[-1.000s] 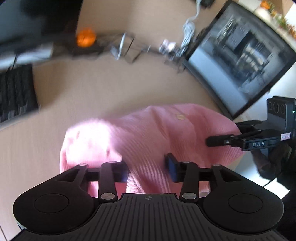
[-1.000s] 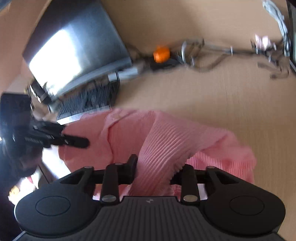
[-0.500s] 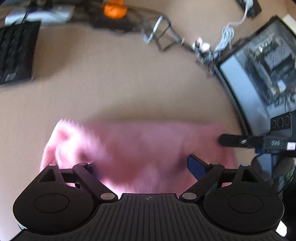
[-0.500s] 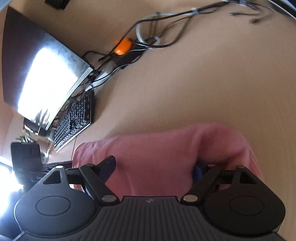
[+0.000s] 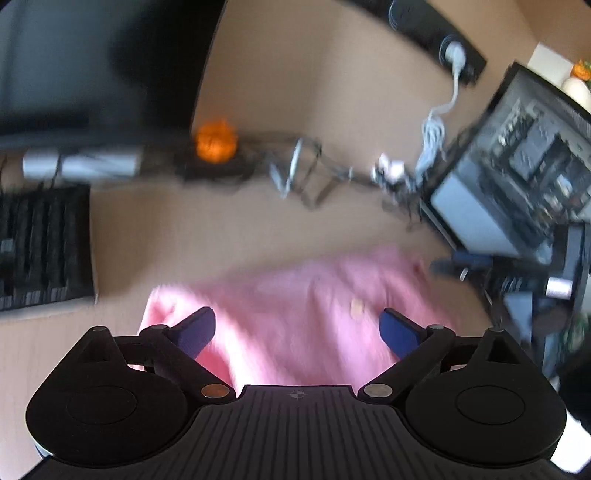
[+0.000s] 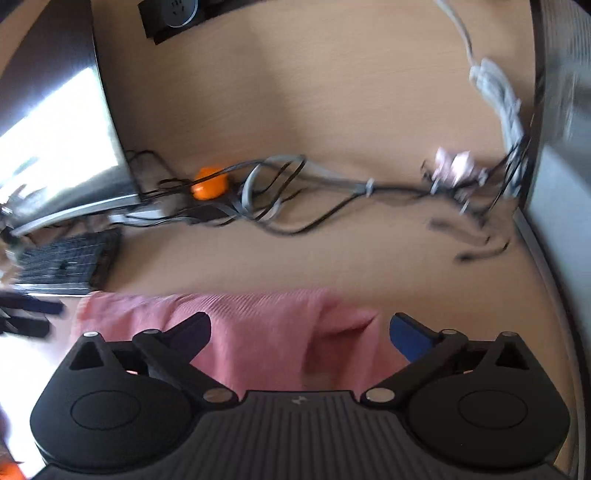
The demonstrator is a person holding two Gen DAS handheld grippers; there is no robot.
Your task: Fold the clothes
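A pink ribbed knit garment [image 5: 295, 317] lies folded on the tan desk [image 5: 221, 229], just in front of both grippers. My left gripper [image 5: 299, 330] is open wide above its near edge, holding nothing. My right gripper [image 6: 299, 332] is also open wide over the garment [image 6: 266, 325], holding nothing. The right gripper's tips show at the right of the left wrist view [image 5: 458, 264]. The left gripper's tips show at the left of the right wrist view [image 6: 33, 314]. Both views are motion-blurred.
A black keyboard [image 5: 40, 247] lies left. A tangle of cables [image 6: 280, 199] with an orange object [image 6: 208, 182] runs across the back of the desk. Monitors stand at the left [image 6: 62, 147] and right [image 5: 517, 177]. A wall socket [image 6: 177, 14] sits behind.
Both grippers were shut on the raised pink garment a second ago. They opened, the garment dropped flat on the desk, and both grippers have drawn back from it.
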